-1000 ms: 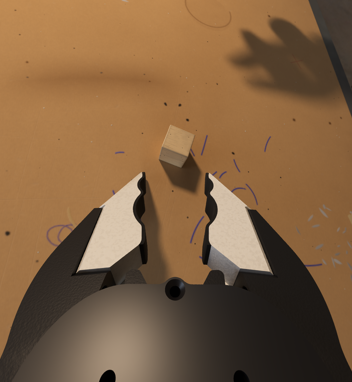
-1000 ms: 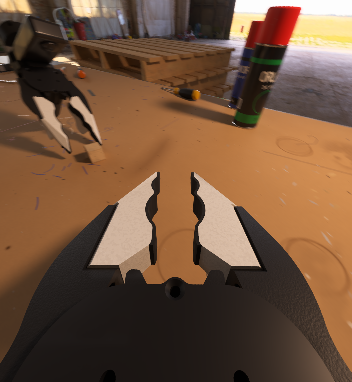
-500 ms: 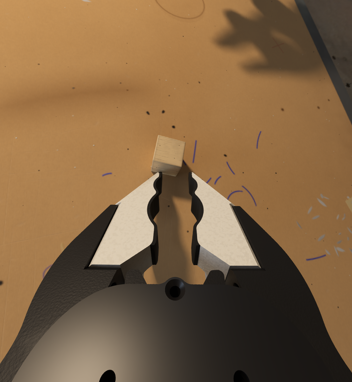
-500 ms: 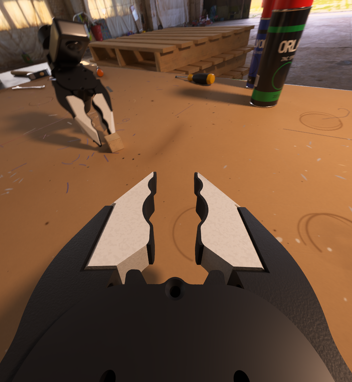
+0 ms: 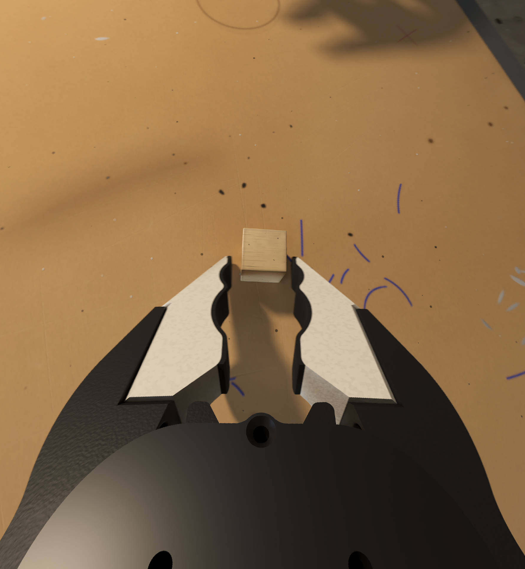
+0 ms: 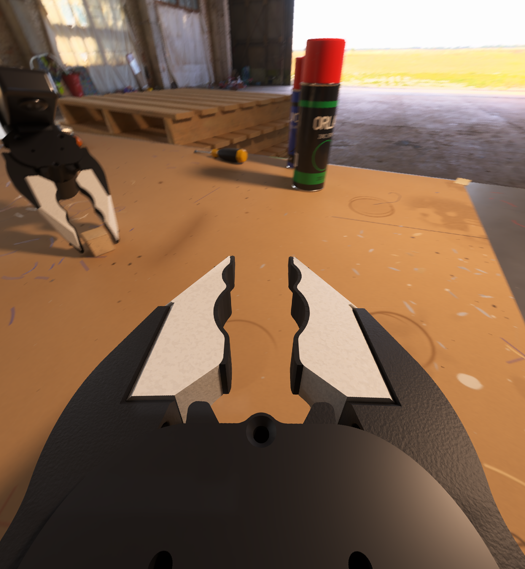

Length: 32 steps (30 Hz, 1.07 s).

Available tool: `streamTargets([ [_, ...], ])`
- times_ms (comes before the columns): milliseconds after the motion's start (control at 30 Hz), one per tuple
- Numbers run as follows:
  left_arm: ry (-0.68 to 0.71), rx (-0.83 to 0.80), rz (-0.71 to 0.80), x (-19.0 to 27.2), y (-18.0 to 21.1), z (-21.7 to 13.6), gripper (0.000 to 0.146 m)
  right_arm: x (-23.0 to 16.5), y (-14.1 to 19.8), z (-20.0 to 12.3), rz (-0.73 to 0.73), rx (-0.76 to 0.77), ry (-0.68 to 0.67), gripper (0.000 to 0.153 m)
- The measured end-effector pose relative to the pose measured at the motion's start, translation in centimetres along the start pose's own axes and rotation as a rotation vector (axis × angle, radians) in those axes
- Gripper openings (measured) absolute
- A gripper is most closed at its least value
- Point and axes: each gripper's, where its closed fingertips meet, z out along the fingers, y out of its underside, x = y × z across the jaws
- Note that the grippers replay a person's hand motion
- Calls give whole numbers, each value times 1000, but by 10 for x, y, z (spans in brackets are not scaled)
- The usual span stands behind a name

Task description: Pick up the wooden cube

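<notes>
The small pale wooden cube (image 5: pixel 263 254) rests on the brown board. My left gripper (image 5: pixel 261 258) is open, and its two fingertips stand on either side of the cube's near part, with small gaps on both sides. In the right wrist view the cube (image 6: pixel 98 241) sits at the left between the left gripper's (image 6: pixel 96 243) lowered fingertips. My right gripper (image 6: pixel 261 258) is open and empty, above the board, well to the right of the cube.
A black spray can with a red cap (image 6: pixel 316 117) stands at the board's far edge, a blue can (image 6: pixel 294 117) behind it. A screwdriver (image 6: pixel 225 154) lies near wooden pallets (image 6: pixel 175 114). The board's right edge (image 6: pixel 483 234) meets a grey surface.
My left gripper has opened wider and moved forward, so its fingertips now flank the cube. The cube now sits square to the gripper. The right wrist view has shifted.
</notes>
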Motion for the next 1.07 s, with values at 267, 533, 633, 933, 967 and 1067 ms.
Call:
streamTargets([
  [267,63,-5,54,-8,-7,6,29,48,4,-3,53,35,156,34],
  [533,61,-4,77,-9,-14,13,28,61,11,6,109,30,163,33],
  [633,57,-3,83,-9,-14,13,28,61,12,12,142,30,127,34],
  [933,21,40,110,-11,-20,10,28,47,6,20,130,20,56,35],
  [967,22,67,103,-11,-24,8,28,43,4,21,122,18,39,35],
  [1067,31,135,77,-13,-34,5,28,28,-4,22,77,23,-11,35],
])
